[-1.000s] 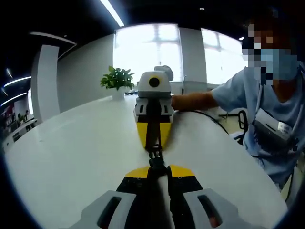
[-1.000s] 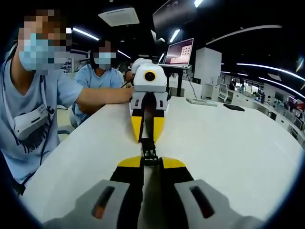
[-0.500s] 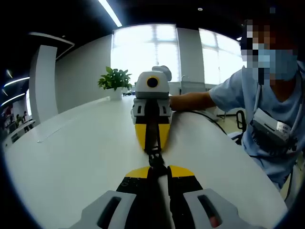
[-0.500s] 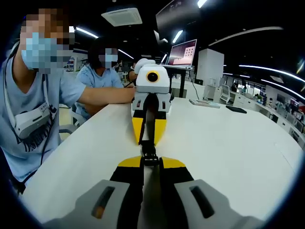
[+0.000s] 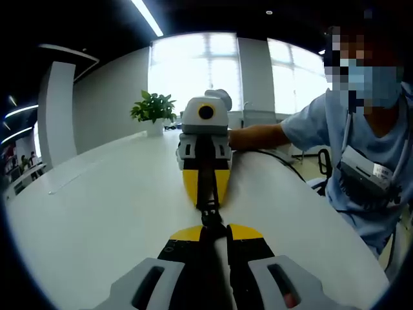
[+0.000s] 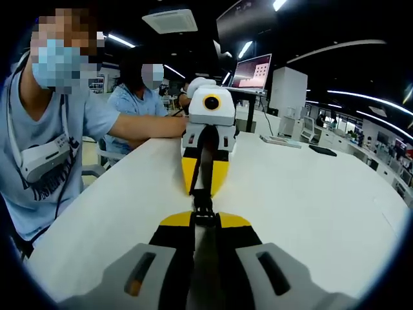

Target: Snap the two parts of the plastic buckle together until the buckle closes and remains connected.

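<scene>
Jaws on the left gripper [image 5: 214, 227] are pinched together on the near end of the buckle [image 5: 208, 215], bottom centre of the left gripper view. Right gripper [image 5: 205, 194] faces it from centre frame, yellow tips clamped on the far end. Buckle is small, black plastic, held between the two sets of tips just above the bench [image 5: 97, 219]; too small to tell if the halves are latched. No readable writing anywhere.

Right gripper view mirrors this: right gripper [image 6: 205, 219] at bottom centre, left gripper [image 6: 204, 184] opposite, buckle [image 6: 203, 210] between. Bench is smooth, white, glossy. Left of frame, a person [image 6: 45, 142] in a light blue shirt; a lit monitor [image 6: 251, 71] sits upper centre, text illegible.
</scene>
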